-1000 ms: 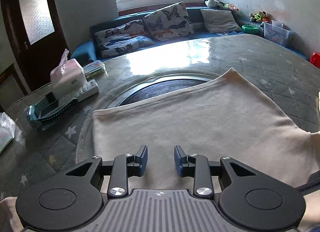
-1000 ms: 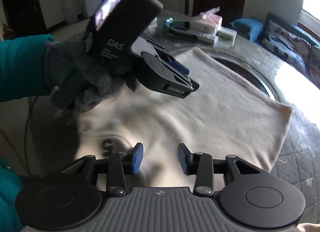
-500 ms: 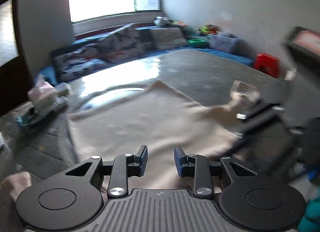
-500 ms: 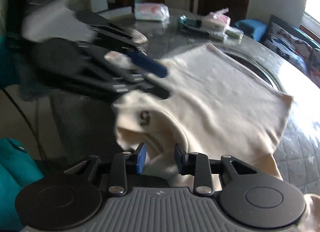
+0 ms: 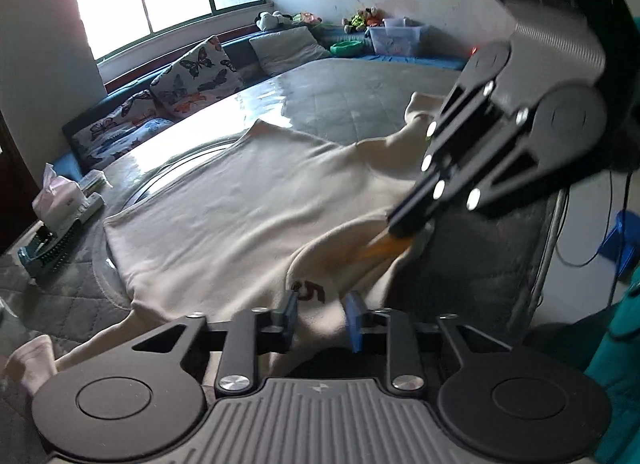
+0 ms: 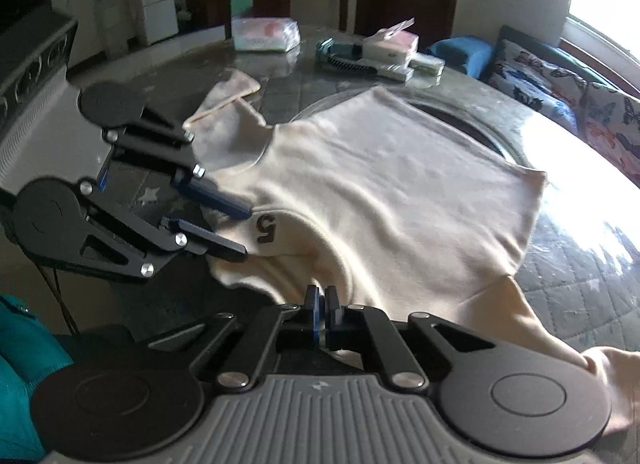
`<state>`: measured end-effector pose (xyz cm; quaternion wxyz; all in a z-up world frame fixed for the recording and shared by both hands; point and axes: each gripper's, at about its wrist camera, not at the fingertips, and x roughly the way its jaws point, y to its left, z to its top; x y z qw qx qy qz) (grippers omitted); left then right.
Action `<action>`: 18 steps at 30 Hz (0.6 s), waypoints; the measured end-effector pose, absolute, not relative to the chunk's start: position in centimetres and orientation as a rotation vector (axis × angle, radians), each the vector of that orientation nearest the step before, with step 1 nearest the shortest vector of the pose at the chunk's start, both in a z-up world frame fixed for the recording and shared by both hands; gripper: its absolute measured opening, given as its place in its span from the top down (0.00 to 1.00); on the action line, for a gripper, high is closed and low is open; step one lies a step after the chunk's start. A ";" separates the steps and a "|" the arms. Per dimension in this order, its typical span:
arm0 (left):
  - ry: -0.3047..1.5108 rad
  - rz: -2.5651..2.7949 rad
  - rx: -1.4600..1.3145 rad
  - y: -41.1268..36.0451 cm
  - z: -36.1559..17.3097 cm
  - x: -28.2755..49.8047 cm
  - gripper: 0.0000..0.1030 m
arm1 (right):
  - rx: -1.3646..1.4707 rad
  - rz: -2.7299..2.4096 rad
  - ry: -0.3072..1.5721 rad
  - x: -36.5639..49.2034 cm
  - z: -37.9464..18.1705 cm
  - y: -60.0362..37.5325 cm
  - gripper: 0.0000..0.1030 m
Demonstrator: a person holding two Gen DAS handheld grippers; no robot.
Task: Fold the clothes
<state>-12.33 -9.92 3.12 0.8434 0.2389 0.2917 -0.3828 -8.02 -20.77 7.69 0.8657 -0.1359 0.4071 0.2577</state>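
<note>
We have a cream-coloured soft cloth top [image 6: 380, 192] lying spread out on the round grey quilted desk [image 6: 580, 276], with its neck edge and the dark number 5 [image 6: 266, 229] at the side near us. Our right tongs [image 6: 321, 312] are squeezed tight on the neck edge of the top, just to the right of the number 5. Our left tongs [image 5: 320, 314] are closing now, with the cloth by the number 5 between the blue pads, but we think they do not press on it yet. To do this step well, we should wait until both tongs have a firm pinch, then lift both sides evenly and keep the edge straight between them, so the top does not bunch up or slip off the desk. One cream sleeve [image 6: 228, 94] lies far from the number 5, toward the back of the desk. Beyond the top from the number 5 sits a see-through plastic box [image 5: 396, 40] with something inside that we cannot make out, and a green bowl [image 5: 346, 49] that is too small to see into. A pink tissue pack [image 6: 394, 42] with a tissue sticking out rests at the far edge of the desk.
</note>
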 end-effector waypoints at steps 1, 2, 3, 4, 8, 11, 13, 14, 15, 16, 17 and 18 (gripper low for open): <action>0.608 -0.803 0.501 -9.7 3.2 -12.4 0.92 | -0.279 0.529 0.848 -8.1 7.9 -21.0 0.99; 0.600 -0.804 0.478 -9.3 3.4 -12.5 0.95 | -0.274 0.522 0.847 -8.2 8.0 -21.2 0.99; 0.592 -0.808 0.449 -8.8 3.7 -12.6 0.97 | -0.271 0.520 0.851 -8.4 8.1 -21.4 0.99; 0.582 -0.812 0.420 -8.2 4.0 -12.7 0.97 | -0.269 0.517 0.855 -8.5 8.1 -21.6 0.99; 0.596 -0.829 0.370 -6.7 4.6 -12.9 0.97 | -0.284 0.540 0.862 -9.0 8.5 -22.1 0.96; 0.610 -0.835 0.350 -6.4 4.8 -12.7 0.93 | -0.274 0.549 0.831 -8.6 8.9 -21.6 0.89; 0.606 -0.838 0.326 -6.5 5.2 -12.6 0.93 | -0.281 0.569 0.809 -8.3 9.0 -20.9 0.87; 0.594 -0.839 0.330 -6.7 5.4 -12.7 0.93 | -0.290 0.581 0.805 -8.2 8.9 -20.5 0.86; 0.588 -0.844 0.340 -7.0 5.4 -12.7 0.88 | -0.307 0.596 0.814 -8.0 8.5 -19.9 0.84; 0.590 -0.855 0.347 -7.4 5.4 -12.8 0.84 | -0.329 0.607 0.822 -7.9 8.0 -19.3 0.80; 0.588 -0.862 0.365 -7.7 5.3 -12.9 0.74 | -0.356 0.610 0.826 -7.8 7.5 -18.8 0.79; 0.584 -0.866 0.389 -8.1 5.0 -13.1 0.66 | -0.380 0.611 0.831 -7.8 7.1 -18.4 0.79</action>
